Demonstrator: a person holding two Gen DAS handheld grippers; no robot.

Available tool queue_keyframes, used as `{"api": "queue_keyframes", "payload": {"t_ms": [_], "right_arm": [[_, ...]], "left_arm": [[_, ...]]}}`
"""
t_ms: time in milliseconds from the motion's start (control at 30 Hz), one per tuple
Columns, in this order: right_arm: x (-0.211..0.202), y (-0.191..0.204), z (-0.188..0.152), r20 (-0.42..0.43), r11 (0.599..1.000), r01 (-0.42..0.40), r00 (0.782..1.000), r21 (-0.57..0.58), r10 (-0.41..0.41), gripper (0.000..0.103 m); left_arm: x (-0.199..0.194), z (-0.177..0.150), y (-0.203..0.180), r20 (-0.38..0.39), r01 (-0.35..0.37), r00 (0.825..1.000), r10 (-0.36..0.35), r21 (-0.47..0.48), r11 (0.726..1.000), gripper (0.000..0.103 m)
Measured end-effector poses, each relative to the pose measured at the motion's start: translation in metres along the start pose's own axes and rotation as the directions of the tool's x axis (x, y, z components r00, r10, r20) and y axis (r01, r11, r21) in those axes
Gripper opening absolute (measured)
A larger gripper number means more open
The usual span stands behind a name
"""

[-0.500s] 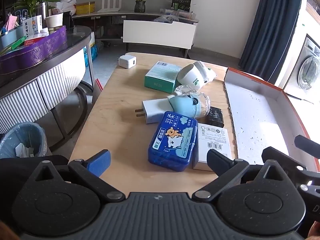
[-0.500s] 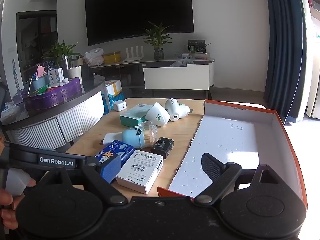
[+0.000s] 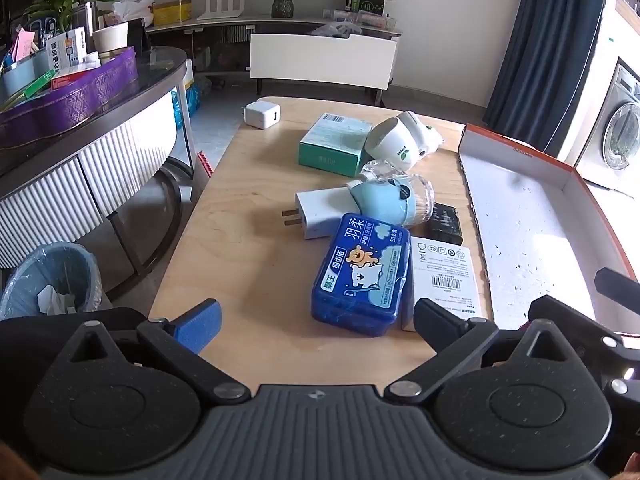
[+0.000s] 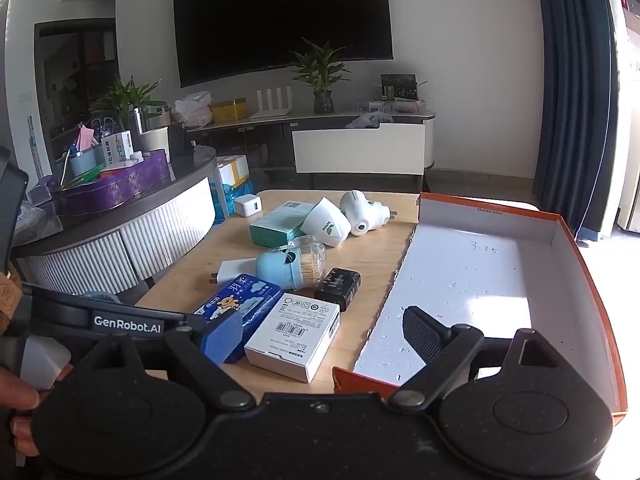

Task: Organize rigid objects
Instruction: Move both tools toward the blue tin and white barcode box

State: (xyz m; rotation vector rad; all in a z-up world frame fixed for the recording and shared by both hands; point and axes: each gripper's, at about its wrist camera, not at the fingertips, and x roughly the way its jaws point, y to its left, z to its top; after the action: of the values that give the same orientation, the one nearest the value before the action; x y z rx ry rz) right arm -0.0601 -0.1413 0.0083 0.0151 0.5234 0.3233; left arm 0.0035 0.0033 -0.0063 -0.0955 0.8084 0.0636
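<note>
A pile of small items lies on the wooden table (image 3: pixel 248 240). Nearest is a blue tin (image 3: pixel 362 274) (image 4: pixel 240 300), with a white barcode box (image 3: pixel 446 276) (image 4: pixel 294 334) beside it. Behind them lie a white plug charger (image 3: pixel 316 212), a pale blue toothpick jar (image 3: pixel 394 200) (image 4: pixel 292 264), a black block (image 3: pixel 446 222) (image 4: pixel 338 286), a green box (image 3: pixel 334 144) (image 4: pixel 278 222) and two white plug-in devices (image 3: pixel 400 140) (image 4: pixel 362 212). An orange-rimmed white box lid (image 3: pixel 532 232) (image 4: pixel 472 276) lies on the right. My left gripper (image 3: pixel 316 324) is open just short of the blue tin. My right gripper (image 4: pixel 320 332) is open above the white box and the lid's corner.
A small white cube charger (image 3: pixel 262 116) sits at the table's far left corner. A curved dark counter with a purple tray (image 3: pixel 68 96) stands left, a lined bin (image 3: pixel 48 280) below it. A washing machine (image 3: pixel 620 136) is at the right.
</note>
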Motion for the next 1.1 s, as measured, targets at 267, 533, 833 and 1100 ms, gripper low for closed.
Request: {"api": "queue_keyframes", "payload": {"t_ms": [267, 533, 833, 1100], "right_arm": [[0.002, 0.004, -0.003, -0.011, 1.0, -0.004, 1.0, -0.003, 0.004, 0.103], [0.005, 0.002, -0.002, -0.022, 1.0, -0.001, 1.0, 0.009, 0.001, 0.103], [0.01, 0.0, -0.003, -0.036, 1.0, 0.001, 0.999, 0.017, 0.0, 0.103], [0.013, -0.001, -0.004, -0.049, 1.0, 0.001, 0.999, 0.027, 0.0, 0.103]], "left_arm": [[0.002, 0.001, 0.002, -0.008, -0.001, 1.0, 0.001, 0.011, 1.0, 0.103], [0.005, 0.001, 0.002, -0.017, -0.001, 1.0, 0.001, 0.027, 1.0, 0.103], [0.009, 0.003, 0.001, -0.024, 0.0, 1.0, 0.0, 0.037, 0.999, 0.103], [0.014, 0.004, 0.001, -0.031, 0.002, 1.0, -0.001, 0.045, 0.999, 0.103]]}}
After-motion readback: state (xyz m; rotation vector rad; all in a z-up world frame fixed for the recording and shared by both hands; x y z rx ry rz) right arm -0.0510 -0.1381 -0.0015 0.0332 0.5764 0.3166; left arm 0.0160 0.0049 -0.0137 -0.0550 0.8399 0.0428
